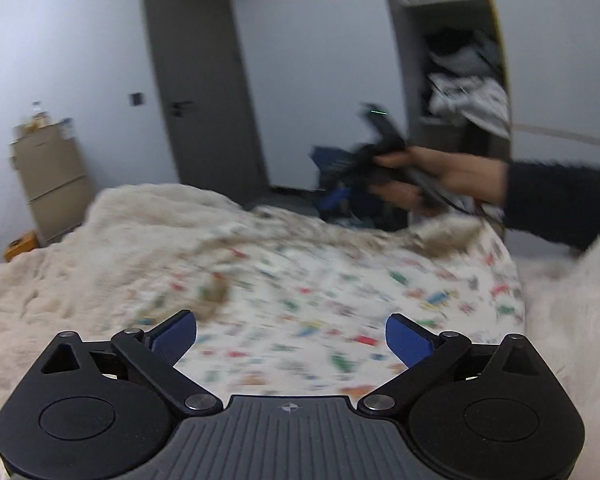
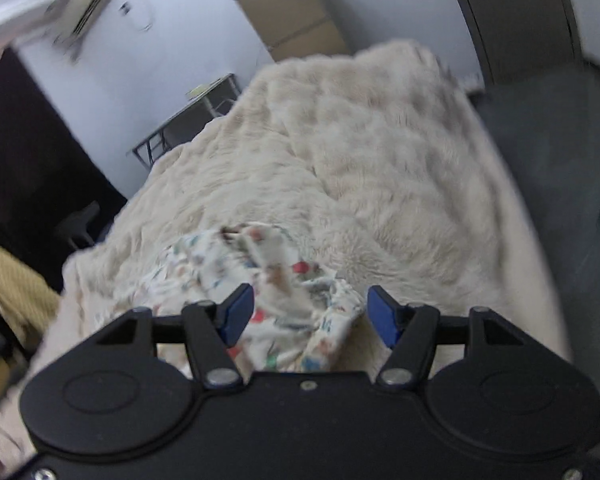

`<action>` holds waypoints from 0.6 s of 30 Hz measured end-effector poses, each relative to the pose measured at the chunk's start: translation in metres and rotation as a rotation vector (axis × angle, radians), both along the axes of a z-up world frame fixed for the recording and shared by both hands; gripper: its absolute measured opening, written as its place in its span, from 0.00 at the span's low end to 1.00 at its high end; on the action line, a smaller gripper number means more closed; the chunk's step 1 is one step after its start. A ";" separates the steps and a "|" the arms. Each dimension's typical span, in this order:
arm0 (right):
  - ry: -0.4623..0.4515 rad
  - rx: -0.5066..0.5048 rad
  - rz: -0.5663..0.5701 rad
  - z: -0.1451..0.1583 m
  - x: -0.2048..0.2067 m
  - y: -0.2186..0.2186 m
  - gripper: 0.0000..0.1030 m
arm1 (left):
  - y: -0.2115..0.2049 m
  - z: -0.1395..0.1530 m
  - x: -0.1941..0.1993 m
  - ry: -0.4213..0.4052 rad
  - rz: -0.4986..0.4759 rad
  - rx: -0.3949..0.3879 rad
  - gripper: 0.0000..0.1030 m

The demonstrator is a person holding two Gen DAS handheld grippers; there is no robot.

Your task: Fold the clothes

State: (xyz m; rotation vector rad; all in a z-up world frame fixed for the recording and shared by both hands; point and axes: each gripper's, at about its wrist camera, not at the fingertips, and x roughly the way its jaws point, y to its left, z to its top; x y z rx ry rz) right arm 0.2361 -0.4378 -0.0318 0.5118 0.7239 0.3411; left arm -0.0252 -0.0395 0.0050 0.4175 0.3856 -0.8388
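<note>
A white garment with a small colourful print (image 1: pixel 320 280) lies spread on the cream fluffy blanket (image 1: pixel 100 248), just ahead of my left gripper (image 1: pixel 292 336). That gripper hovers over it with its blue pads (image 1: pixel 176 336) wide apart and nothing between them. Farther off, a hand (image 1: pixel 452 176) in a dark sleeve holds the blurred right gripper (image 1: pixel 340 184) above the bed's far edge. In the right wrist view, a crumpled part of the printed garment (image 2: pixel 284 280) lies below my right gripper (image 2: pixel 310 312). It is open, its pads clear of the cloth.
The blanket (image 2: pixel 360 160) covers the whole bed. A grey door (image 1: pixel 204 92), a beige cabinet (image 1: pixel 52 184) and open wardrobe shelves with heaped clothes (image 1: pixel 464 80) stand behind it. A metal rack (image 2: pixel 188 120), a cardboard box (image 2: pixel 296 16) and dark floor (image 2: pixel 552 152) flank the bed.
</note>
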 end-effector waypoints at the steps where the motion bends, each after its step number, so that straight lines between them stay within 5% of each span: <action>1: 0.011 0.038 -0.003 -0.011 0.008 0.002 0.64 | -0.002 -0.005 0.000 0.006 -0.010 0.008 0.98; 3: 0.021 0.072 -0.006 -0.020 0.016 0.004 0.63 | -0.005 -0.016 -0.001 0.016 -0.032 0.026 0.97; 5: 0.036 0.117 -0.003 -0.031 0.027 0.005 0.38 | -0.003 -0.018 0.000 0.025 -0.033 0.023 0.97; 6: 0.044 0.159 0.010 -0.033 0.031 0.003 0.10 | -0.001 -0.019 0.000 0.030 -0.033 0.020 0.97; 7: 0.037 0.194 0.020 -0.032 0.032 0.000 0.02 | 0.000 -0.020 0.000 0.039 -0.032 0.008 0.97; 11: -0.008 0.126 0.029 -0.019 0.027 0.008 0.02 | 0.006 -0.025 0.006 0.084 -0.030 -0.032 0.97; 14: -0.022 0.040 0.013 -0.011 0.029 0.015 0.14 | 0.007 -0.027 0.005 0.094 -0.030 -0.032 0.97; 16: 0.004 0.011 -0.039 -0.015 0.032 0.015 0.68 | 0.006 -0.028 0.004 0.097 -0.032 -0.032 0.97; 18: 0.066 0.048 -0.061 -0.028 0.035 0.010 0.73 | 0.005 -0.029 0.004 0.103 -0.032 -0.033 0.97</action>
